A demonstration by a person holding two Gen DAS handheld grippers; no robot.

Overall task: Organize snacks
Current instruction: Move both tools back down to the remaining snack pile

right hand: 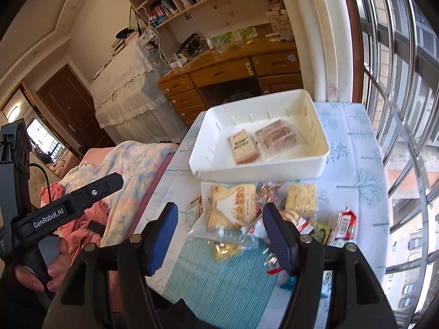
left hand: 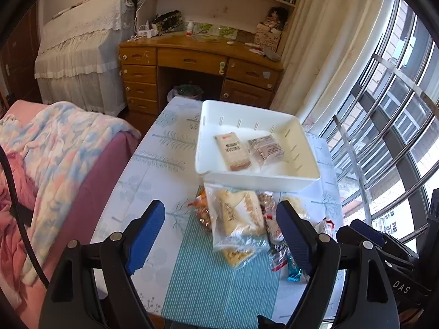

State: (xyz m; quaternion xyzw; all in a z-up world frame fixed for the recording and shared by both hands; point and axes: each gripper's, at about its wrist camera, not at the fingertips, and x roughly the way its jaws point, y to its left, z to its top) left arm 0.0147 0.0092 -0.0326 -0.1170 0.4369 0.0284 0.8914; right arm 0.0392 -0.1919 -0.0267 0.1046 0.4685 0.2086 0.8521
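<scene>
A white tray (left hand: 263,179) (right hand: 260,171) stands on the table and holds a tan cracker packet (left hand: 232,152) (right hand: 243,145) and a clear pack of brown cakes (left hand: 265,149) (right hand: 278,135). In front of the tray lies a pile of loose snacks, with a clear bag of yellow pastry (left hand: 238,215) (right hand: 233,209) on top. My left gripper (left hand: 221,240) is open and empty above the pile. My right gripper (right hand: 219,235) is open and empty above the same pile. The left gripper's body also shows in the right wrist view (right hand: 65,208), held by a hand.
The table has a tree-print cloth (left hand: 153,164) and a teal striped mat (left hand: 216,282) (right hand: 219,282). A pale square snack (right hand: 300,198) and a red packet (right hand: 345,223) lie at the pile's right. A bed with blankets (left hand: 55,148) is at left, a window (left hand: 397,126) at right, a wooden desk (left hand: 197,63) behind.
</scene>
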